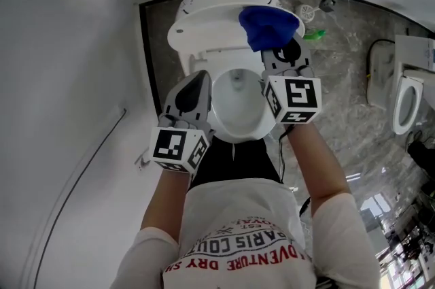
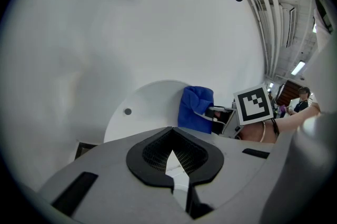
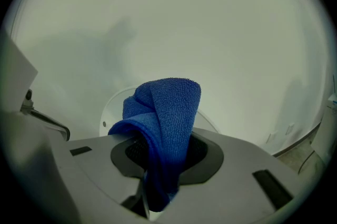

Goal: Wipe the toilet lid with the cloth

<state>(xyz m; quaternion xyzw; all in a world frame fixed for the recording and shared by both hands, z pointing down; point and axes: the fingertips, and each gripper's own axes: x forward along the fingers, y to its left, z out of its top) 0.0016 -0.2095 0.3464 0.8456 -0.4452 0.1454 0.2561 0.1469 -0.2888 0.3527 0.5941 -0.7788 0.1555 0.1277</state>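
Cloth, blue and bunched, is sitting against the right edge of the raised toilet lid at upper centre of the head view, with the right gripper clamping it. Left gripper is hovering beside the left rim of the bowl, its jaws closed on nothing.

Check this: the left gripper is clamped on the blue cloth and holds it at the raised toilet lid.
Wrong gripper: the right gripper is clamped on the blue cloth and holds it at the raised toilet lid; the right gripper view shows it. The left gripper is empty.
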